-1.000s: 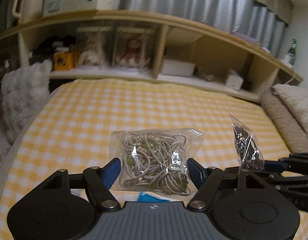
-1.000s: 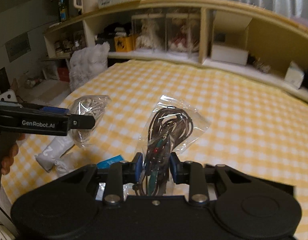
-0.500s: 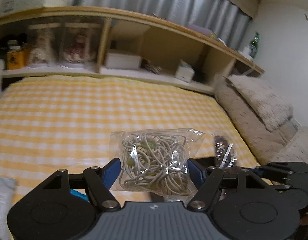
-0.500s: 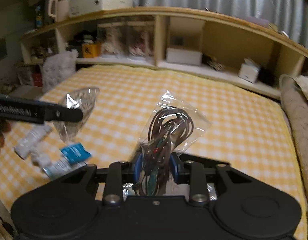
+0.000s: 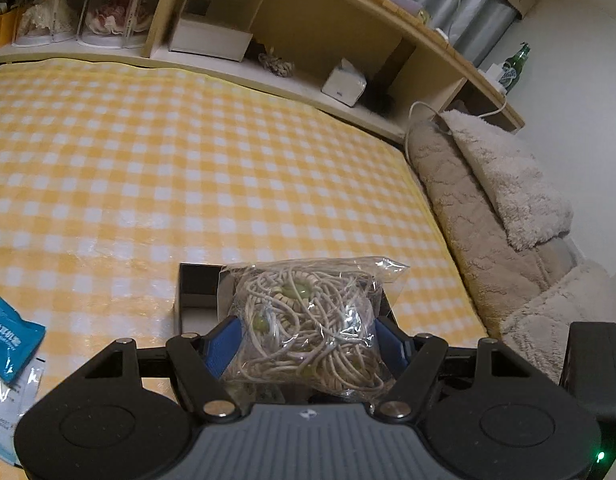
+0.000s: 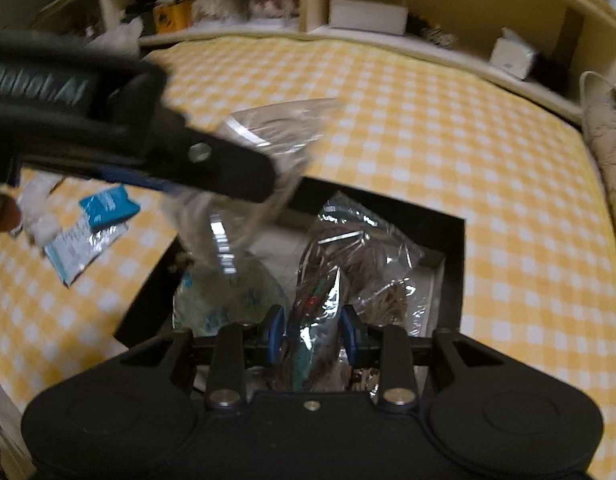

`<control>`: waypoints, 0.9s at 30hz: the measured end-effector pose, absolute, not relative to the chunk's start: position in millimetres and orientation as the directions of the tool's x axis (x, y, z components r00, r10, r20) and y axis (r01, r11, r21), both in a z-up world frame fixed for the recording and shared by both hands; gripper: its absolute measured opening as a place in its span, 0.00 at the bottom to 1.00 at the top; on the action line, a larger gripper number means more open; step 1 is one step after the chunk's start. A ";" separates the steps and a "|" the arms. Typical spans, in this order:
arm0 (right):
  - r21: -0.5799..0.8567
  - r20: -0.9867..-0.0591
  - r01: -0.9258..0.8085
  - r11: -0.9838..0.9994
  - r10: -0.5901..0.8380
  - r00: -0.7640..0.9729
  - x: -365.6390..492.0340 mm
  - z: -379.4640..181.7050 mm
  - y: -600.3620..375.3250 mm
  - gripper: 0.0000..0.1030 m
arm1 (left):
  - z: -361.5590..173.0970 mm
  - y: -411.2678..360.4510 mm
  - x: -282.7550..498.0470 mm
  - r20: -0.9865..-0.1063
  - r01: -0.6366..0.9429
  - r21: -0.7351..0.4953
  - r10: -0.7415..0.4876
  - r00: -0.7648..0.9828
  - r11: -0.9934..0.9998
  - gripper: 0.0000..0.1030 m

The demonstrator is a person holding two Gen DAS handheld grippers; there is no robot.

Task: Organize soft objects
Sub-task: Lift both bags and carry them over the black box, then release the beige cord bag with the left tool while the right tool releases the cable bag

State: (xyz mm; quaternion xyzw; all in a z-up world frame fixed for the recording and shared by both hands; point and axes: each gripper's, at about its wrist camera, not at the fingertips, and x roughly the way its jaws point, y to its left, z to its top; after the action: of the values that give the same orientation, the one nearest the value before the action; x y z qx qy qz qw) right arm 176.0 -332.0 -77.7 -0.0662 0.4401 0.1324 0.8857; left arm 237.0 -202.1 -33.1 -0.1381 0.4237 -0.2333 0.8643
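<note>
Holding a clear bag of pale cords [image 5: 308, 328], the left claw [image 5: 306, 342] squeezes it from both sides, above the black box [image 5: 198, 292] on the yellow checked bed [image 5: 188, 160]. The right claw [image 6: 311, 334] is clenched on a clear bag of dark cords [image 6: 348, 256], which is down inside the same box, toward 12 o'clock from the claw. Another clear bag [image 6: 224, 300] lies in the box at about 10 o'clock. A blue packet [image 6: 108, 206] lies on the bed beside the box, at 9 o'clock. Fluffy beige blankets [image 5: 508, 184] sit at 3 o'clock.
</note>
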 end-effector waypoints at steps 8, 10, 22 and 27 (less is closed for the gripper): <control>-0.006 -0.791 -0.224 0.975 0.133 0.597 176.9 -80.0 -346.3 0.56 | -43.5 -221.9 254.8 -0.723 0.237 -0.356 -0.427 0.542 0.904 0.71; 0.004 -0.788 -0.221 0.975 0.140 0.599 173.1 -78.6 -349.6 0.57 | -46.5 -225.7 260.4 -0.745 0.221 -0.324 -0.392 0.539 0.920 0.71; 0.114 -0.768 -0.143 0.983 0.179 0.615 167.8 -70.8 -374.4 0.51 | -57.5 -223.4 262.0 -0.774 0.214 -0.233 -0.315 0.549 0.949 0.88; 0.105 -0.772 -0.137 0.985 0.168 0.613 167.8 -72.2 -372.5 0.47 | -55.8 -220.2 257.1 -0.785 0.231 -0.212 -0.306 0.539 0.950 0.88</control>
State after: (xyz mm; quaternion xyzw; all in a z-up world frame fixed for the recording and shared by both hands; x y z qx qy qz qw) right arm 167.8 -372.5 -72.2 0.0177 0.4318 0.0850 0.8978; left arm 257.1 -220.2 -55.8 -0.0416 0.4549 -0.1532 0.8763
